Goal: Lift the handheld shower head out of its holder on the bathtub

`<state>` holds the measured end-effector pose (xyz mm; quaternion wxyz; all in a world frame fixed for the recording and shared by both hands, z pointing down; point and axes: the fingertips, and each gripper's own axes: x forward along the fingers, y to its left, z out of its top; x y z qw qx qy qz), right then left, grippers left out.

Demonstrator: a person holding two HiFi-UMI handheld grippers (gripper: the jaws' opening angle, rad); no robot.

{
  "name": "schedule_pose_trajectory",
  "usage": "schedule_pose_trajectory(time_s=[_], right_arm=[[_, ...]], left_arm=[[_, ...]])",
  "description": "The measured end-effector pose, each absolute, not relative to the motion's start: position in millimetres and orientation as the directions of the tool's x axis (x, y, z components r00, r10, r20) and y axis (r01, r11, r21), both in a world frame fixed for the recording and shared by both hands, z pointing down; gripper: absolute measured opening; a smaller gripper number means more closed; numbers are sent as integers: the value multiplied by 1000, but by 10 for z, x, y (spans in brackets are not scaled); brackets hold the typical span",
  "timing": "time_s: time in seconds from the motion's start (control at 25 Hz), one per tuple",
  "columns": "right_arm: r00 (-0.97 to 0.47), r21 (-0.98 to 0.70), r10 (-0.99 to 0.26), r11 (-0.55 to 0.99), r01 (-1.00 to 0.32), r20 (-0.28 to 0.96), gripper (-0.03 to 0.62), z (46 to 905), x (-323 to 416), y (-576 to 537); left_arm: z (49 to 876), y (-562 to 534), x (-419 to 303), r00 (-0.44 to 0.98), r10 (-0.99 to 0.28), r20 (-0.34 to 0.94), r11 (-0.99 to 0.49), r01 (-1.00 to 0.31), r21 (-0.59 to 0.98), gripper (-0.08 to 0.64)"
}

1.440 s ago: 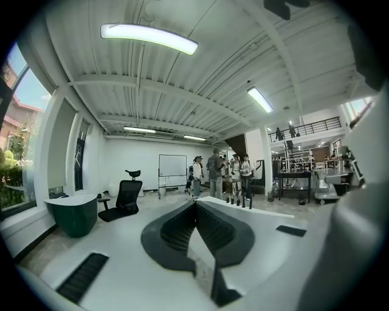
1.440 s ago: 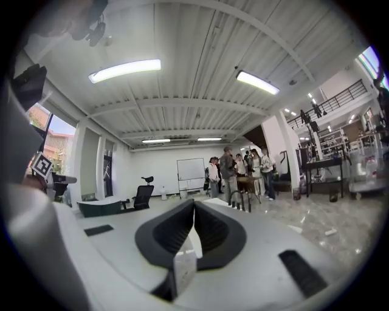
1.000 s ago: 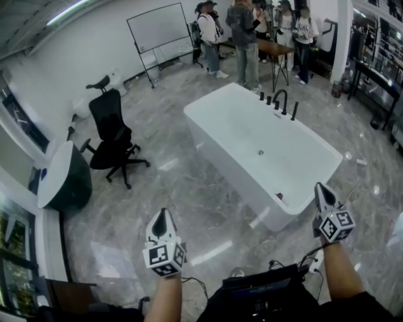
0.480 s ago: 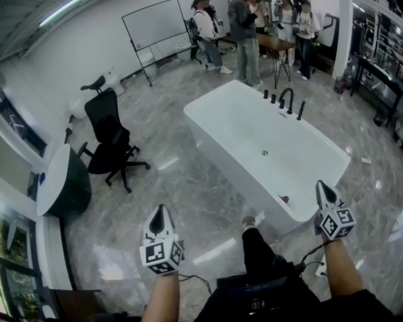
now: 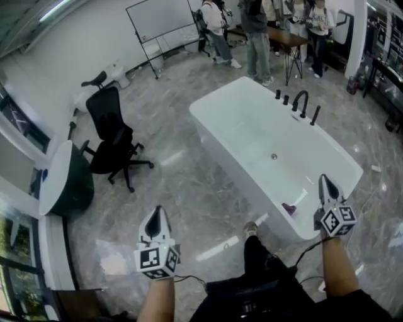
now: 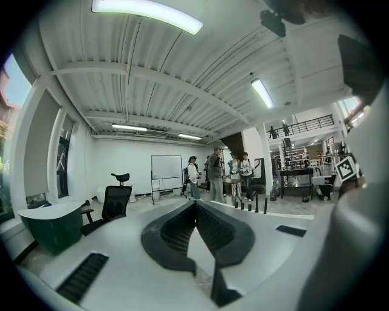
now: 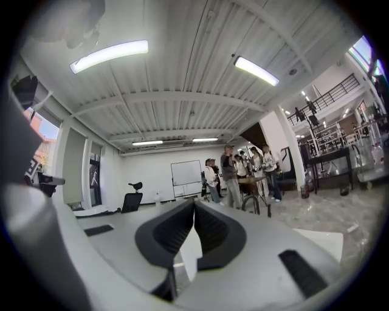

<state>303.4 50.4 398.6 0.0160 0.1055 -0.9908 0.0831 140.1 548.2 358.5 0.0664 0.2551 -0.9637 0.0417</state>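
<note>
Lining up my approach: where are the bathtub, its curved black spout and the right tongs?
bathtub (image 5: 245,119): head view, bare white inner wall.
curved black spout (image 5: 300,93): head view, top of its arch, on the far rim.
right tongs (image 5: 323,181): head view, closed tips, over the tub's near end.

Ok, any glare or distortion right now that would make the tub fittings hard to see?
Head view: evenly lit, fisheye bows the bathtub edges, light streaks glare on the glossy floor, black fittings small but distinct. Left gripper view: ceiling light blown out, black vignette round the frame. Right gripper view: strip light blown out too, same vignette.
</note>
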Motion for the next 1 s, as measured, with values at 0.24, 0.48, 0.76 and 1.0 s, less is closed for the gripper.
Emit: schedule_pose_trajectory(time_s=[0.24,0.48,0.76,1.0], right_arm=[[-977,-168,-200,963,-209,71,8,4113,2254,96],[-985,-174,-150,971,-163,90,8,4120,1447,-342],[-985,-192,-153,967,-166,83,8,4066,531,-908],[-987,-190,-140,970,-152,77,8,4099,30,-1200]], left_arm=[[3605,5153,676,-871,-459,173,881,-471,-36,9],[3451,4614,-65,-875,-450,179,884,-464,-45,9],[3281,4068,-889,-883,-438,169,888,-454,-71,9],[3299,3724,-1332,-886,-437,157,889,-452,-74,9]])
